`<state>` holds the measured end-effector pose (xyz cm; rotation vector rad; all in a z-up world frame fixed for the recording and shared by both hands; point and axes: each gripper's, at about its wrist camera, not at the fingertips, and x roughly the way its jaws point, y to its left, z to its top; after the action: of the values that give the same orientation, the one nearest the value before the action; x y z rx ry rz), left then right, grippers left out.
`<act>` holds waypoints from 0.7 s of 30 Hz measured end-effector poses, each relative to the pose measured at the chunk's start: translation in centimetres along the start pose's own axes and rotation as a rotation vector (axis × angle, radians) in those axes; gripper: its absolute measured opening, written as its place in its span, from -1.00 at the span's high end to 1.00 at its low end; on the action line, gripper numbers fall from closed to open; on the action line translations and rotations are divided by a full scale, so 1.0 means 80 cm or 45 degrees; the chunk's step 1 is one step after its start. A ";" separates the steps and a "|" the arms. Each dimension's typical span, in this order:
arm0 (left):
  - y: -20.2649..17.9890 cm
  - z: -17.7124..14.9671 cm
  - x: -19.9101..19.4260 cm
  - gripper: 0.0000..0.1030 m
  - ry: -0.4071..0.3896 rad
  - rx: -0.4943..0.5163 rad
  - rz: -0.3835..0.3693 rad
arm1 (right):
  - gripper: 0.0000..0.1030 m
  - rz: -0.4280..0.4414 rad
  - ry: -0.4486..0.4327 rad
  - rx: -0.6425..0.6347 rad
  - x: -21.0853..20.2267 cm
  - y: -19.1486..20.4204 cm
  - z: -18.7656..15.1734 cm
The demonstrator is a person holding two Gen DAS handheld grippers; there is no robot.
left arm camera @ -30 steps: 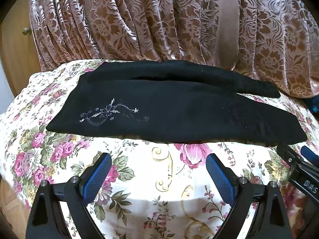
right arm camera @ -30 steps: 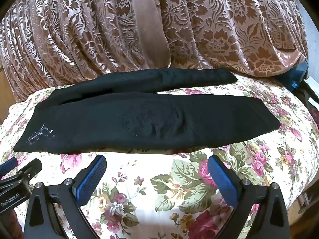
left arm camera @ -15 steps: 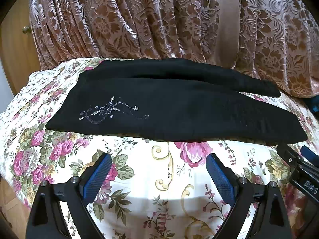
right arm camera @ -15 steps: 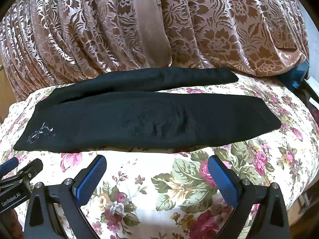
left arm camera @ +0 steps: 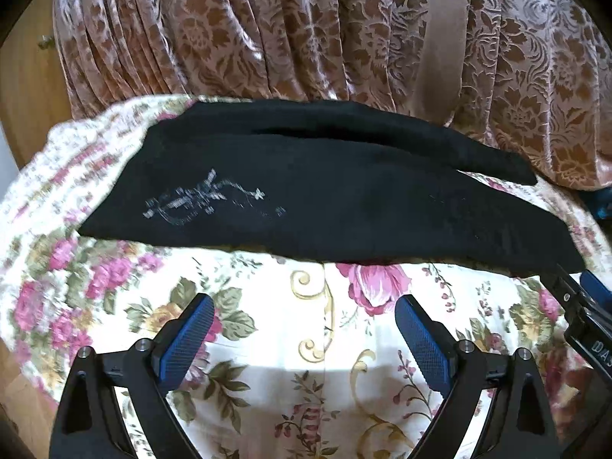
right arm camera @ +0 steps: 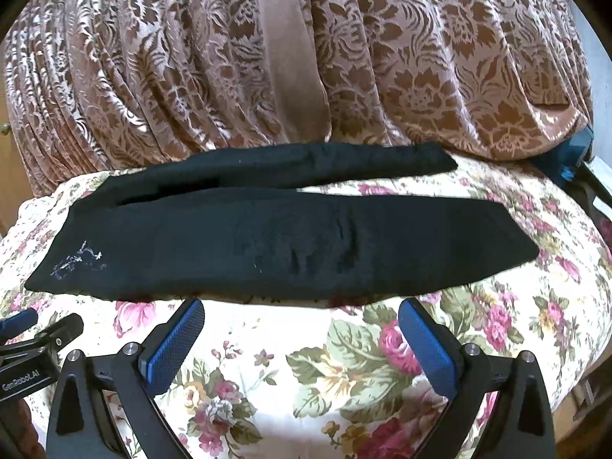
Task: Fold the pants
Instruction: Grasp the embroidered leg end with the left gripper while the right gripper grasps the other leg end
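Note:
Black pants [left arm camera: 325, 199] lie flat across a floral-covered table [left arm camera: 325, 344], waist at the left with a white embroidered motif [left arm camera: 206, 199], both legs running right, one behind the other. They also show in the right wrist view [right arm camera: 283, 244]. My left gripper [left arm camera: 304, 313] is open and empty, just short of the pants' near edge. My right gripper [right arm camera: 300, 317] is open and empty, its fingertips almost at the near edge of the front leg. Each gripper shows at the edge of the other's view.
A brown patterned curtain [left arm camera: 306, 30] hangs right behind the table. A wooden cabinet [left arm camera: 23, 88] stands at the far left. A blue object [right arm camera: 570, 153] sits at the table's far right corner. The table edge drops away at the right [right arm camera: 589, 344].
Both grippers have moved forward toward the pants' near edge; the pants look larger and closer. The pants have not moved.

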<state>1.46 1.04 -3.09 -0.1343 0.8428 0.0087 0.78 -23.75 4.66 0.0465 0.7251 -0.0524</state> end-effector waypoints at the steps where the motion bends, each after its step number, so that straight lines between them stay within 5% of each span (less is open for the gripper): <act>1: 0.005 0.000 0.002 -0.86 0.012 -0.029 -0.035 | -0.99 0.008 -0.022 -0.014 -0.002 0.001 0.001; 5: 0.026 -0.001 0.010 -0.86 0.029 -0.156 -0.178 | -0.99 0.095 -0.086 -0.008 -0.001 -0.005 0.004; 12: 0.080 0.005 0.020 -0.86 0.001 -0.364 -0.217 | -1.00 0.060 0.080 0.080 0.032 -0.044 0.000; 16: 0.129 0.008 0.027 -0.86 -0.049 -0.519 -0.235 | -0.85 0.201 0.155 0.341 0.050 -0.107 -0.002; 21: 0.172 0.013 0.036 -0.86 -0.102 -0.619 -0.209 | -0.69 0.249 0.175 0.602 0.064 -0.175 -0.015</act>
<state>3.30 14.67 -6.16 -0.6559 0.7345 0.0649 2.95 -37.82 0.03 0.5765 0.8303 -0.0330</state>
